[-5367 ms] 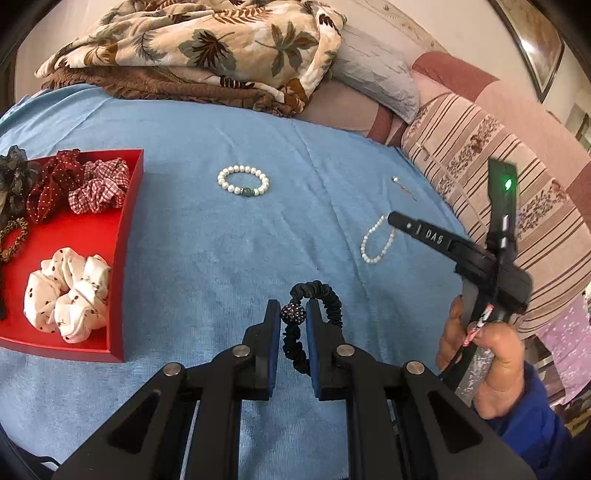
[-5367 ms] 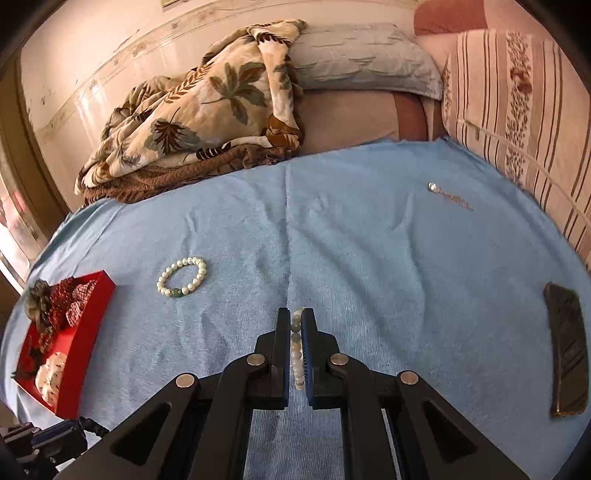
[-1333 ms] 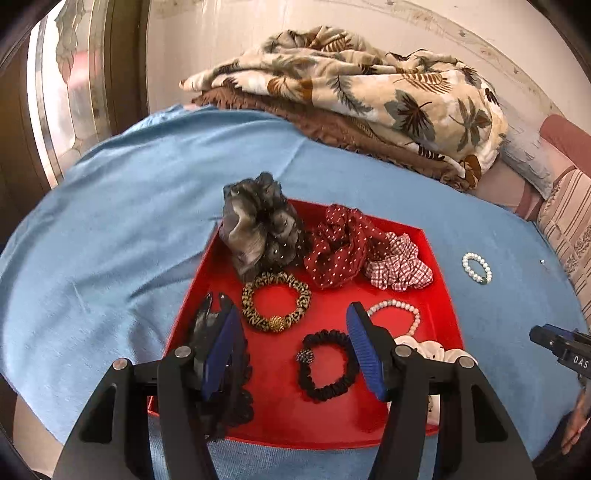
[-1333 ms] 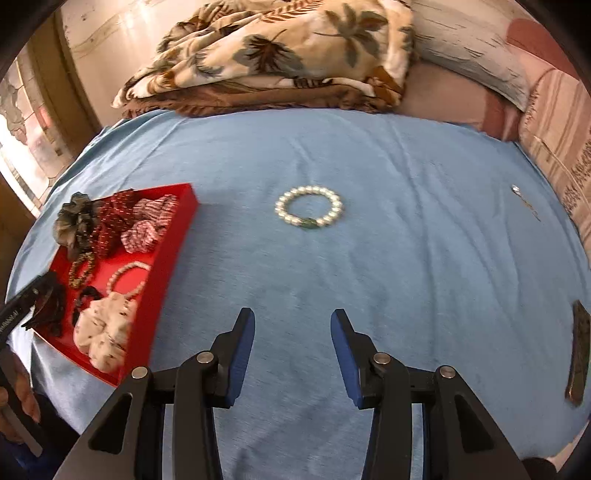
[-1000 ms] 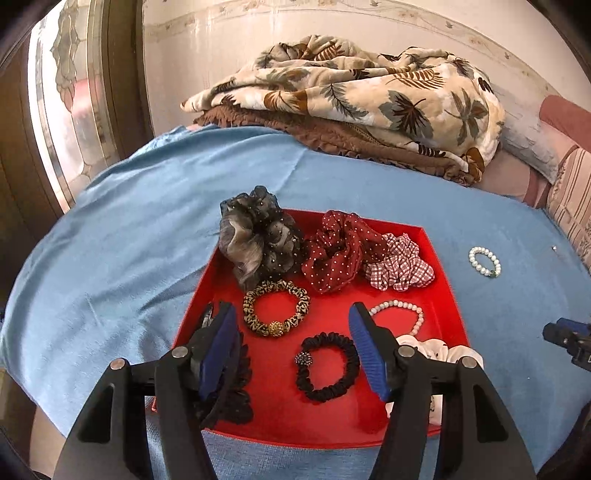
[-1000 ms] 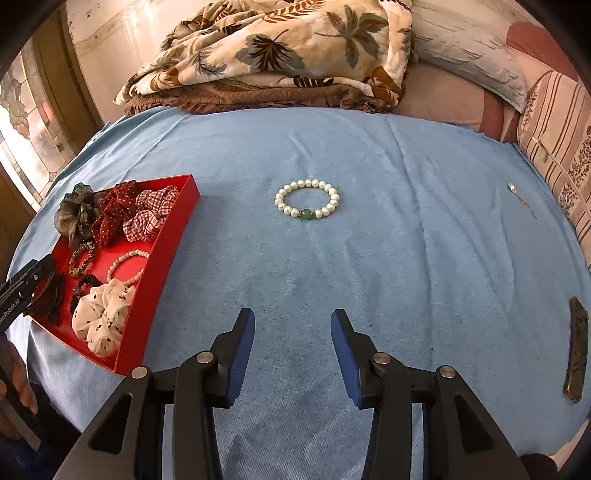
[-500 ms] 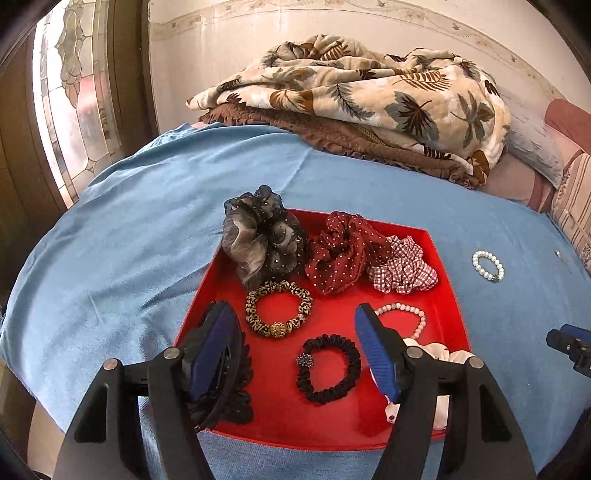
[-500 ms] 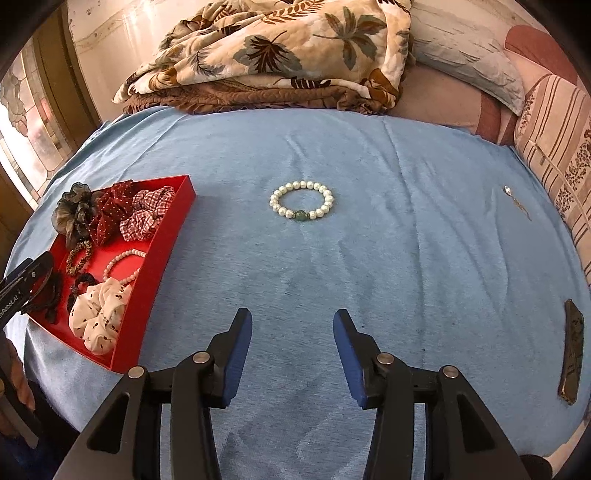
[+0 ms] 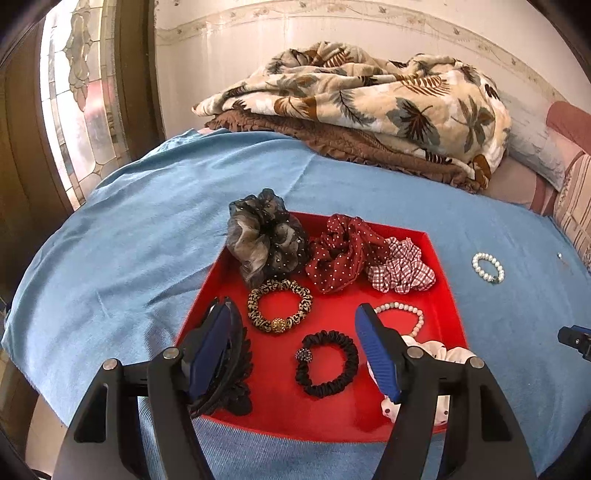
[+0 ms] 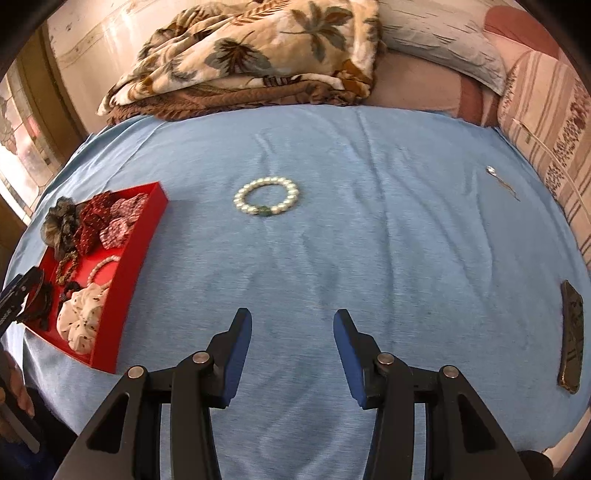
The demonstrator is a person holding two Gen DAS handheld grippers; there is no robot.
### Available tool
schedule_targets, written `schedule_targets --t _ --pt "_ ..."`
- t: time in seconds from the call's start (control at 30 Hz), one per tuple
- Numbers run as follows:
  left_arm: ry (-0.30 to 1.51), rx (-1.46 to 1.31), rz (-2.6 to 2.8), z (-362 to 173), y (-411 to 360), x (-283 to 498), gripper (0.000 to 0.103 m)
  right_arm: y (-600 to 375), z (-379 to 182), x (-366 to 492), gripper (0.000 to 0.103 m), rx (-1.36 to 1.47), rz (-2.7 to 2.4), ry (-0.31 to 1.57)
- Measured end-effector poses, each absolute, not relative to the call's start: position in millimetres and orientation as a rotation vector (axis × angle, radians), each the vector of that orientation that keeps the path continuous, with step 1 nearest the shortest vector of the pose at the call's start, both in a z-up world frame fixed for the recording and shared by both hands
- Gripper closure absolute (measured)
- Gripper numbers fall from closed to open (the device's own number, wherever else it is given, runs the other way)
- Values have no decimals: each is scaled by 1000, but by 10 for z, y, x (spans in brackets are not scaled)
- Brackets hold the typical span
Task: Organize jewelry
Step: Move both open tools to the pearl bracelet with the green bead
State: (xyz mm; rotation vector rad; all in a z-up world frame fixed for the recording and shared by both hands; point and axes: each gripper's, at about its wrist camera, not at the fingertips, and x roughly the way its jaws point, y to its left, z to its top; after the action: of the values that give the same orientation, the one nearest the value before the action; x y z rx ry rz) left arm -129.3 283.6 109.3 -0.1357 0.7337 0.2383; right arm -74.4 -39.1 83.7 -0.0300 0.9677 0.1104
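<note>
On the blue cloth, left to right: tray (image 10: 146, 236) beneath the empty, spread left gripper (image 9: 295, 345), then pearl bracelet (image 10: 266, 200) ahead of the right gripper (image 10: 292, 345), likewise agape—light, slippery beads, probably best pinched across one side.

- We take this for a bedroom in a home: a bed (image 10: 369, 240) under a blue sheet fills both views.
- We see a folded leaf-print blanket (image 9: 369, 99) on a brown one (image 9: 332, 142) at its far end, with a pale pillow (image 10: 443, 40) and striped cushion (image 10: 546, 122) beside them.
- We see a stained-glass window (image 9: 81, 99) and a papered wall with a border strip (image 9: 295, 18) behind.
</note>
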Motion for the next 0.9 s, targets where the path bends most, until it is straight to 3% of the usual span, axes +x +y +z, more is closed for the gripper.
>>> schedule_targets --t 0.4,0.9 --pt "728 -149 136 1510 2419 -1333 34 -1145 955 -685 53 27 51 926" --pt "737 -150 2 1858 1697 -412 34 -1087 1052 -57 53 35 173 848"
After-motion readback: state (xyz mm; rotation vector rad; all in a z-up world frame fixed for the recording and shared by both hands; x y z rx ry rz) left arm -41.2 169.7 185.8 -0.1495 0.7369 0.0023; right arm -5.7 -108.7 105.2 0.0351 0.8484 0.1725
